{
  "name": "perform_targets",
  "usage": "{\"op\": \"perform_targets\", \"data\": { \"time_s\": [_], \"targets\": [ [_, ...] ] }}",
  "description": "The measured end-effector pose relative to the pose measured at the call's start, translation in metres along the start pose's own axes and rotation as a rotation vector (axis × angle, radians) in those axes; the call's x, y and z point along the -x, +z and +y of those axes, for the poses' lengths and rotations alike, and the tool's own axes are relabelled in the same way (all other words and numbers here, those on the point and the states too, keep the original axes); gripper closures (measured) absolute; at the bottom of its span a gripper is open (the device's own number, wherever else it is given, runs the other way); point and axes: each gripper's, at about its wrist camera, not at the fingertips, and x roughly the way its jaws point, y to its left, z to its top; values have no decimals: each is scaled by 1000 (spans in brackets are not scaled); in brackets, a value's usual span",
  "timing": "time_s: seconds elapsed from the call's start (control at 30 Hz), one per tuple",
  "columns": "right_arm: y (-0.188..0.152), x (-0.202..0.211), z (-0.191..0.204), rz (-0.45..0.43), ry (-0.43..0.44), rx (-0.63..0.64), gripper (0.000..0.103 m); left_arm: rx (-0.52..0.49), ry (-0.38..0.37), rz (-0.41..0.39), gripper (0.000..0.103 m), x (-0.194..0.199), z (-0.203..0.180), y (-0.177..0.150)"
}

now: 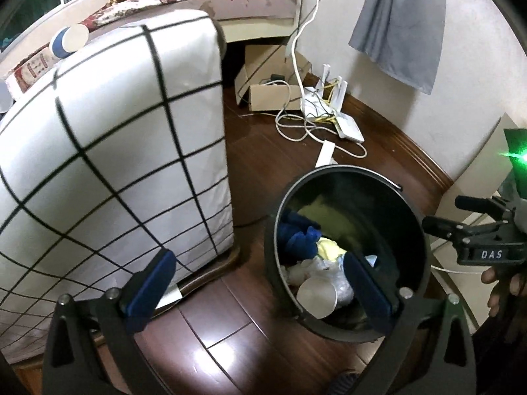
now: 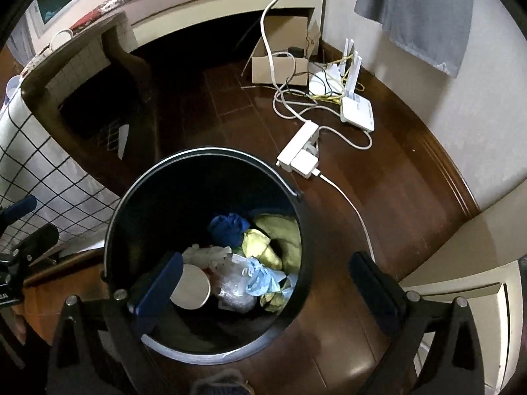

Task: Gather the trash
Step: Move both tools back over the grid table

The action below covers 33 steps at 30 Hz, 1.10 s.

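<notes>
Room: I'm over a dark wooden floor (image 2: 388, 197) in a bedroom corner, with a grid-pattern cloth (image 1: 108, 151) draped over a table to my left.
Clutter: a power strip (image 2: 298, 146), a router (image 2: 357, 113) and a cardboard box (image 2: 280, 65) lie past the bin by the wall.
Bin: the black trash bin (image 2: 131, 197) stands upright on the floor, open, holding a paper cup (image 2: 192, 286), clear plastic, blue and yellow scraps.
Right gripper (image 2: 266, 286): fingers wide apart, empty, left finger over the bin mouth.
Left gripper (image 1: 260, 283): fingers spread, empty, bin toward its right finger.
Key relation: the bin lies below both grippers; I judge the right is nearer its centre.
Remaining trash: a cup (image 1: 69, 41) lies on the table edge, nearer my left, possibly next.
</notes>
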Motion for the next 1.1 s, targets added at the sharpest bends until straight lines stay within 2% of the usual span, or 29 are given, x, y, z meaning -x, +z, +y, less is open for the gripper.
{"op": "perform_targets", "data": {
  "time_s": [0.73, 1.1],
  "targets": [
    [3, 48, 58, -115, 38, 85, 1, 23, 53, -75, 1, 46, 19, -6],
    [13, 77, 91, -184, 69, 131, 1, 56, 95, -153, 1, 81, 37, -3]
  ]
}}
